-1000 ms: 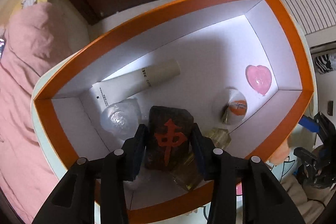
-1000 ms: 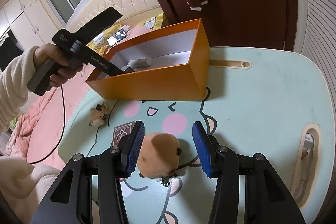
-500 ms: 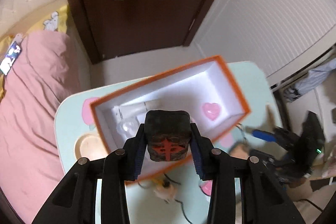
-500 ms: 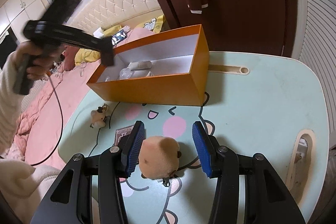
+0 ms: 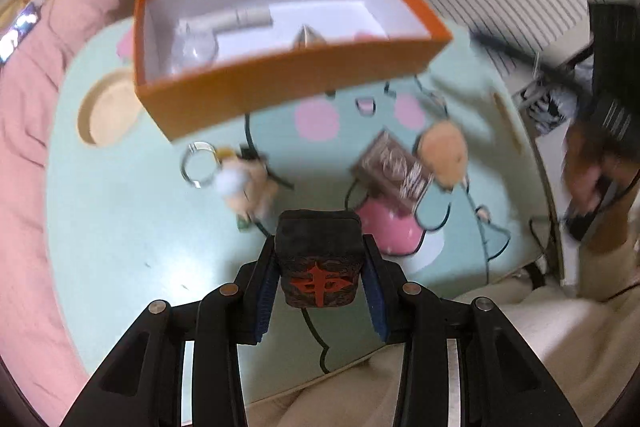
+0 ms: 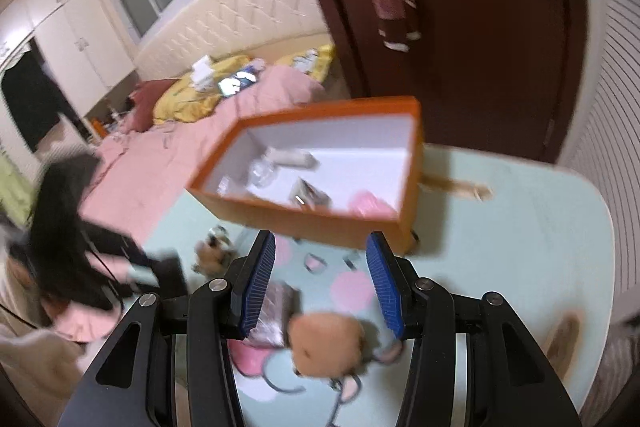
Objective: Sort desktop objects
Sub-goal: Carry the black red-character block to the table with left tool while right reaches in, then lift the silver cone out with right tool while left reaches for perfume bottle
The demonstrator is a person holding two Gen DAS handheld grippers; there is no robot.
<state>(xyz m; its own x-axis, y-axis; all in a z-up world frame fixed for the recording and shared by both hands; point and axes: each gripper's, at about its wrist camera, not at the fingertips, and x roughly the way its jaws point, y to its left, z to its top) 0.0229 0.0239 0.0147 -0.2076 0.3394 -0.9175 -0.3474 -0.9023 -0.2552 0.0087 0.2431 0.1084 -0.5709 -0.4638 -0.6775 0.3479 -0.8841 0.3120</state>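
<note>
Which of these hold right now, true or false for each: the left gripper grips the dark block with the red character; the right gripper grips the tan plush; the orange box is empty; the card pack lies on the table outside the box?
1. The left gripper grips the dark block with the red character. True.
2. The right gripper grips the tan plush. False: its jaws stand open, and the plush lies on the table below them.
3. The orange box is empty. False: a white tube and other small items lie inside.
4. The card pack lies on the table outside the box. True, beside the plush.
</note>
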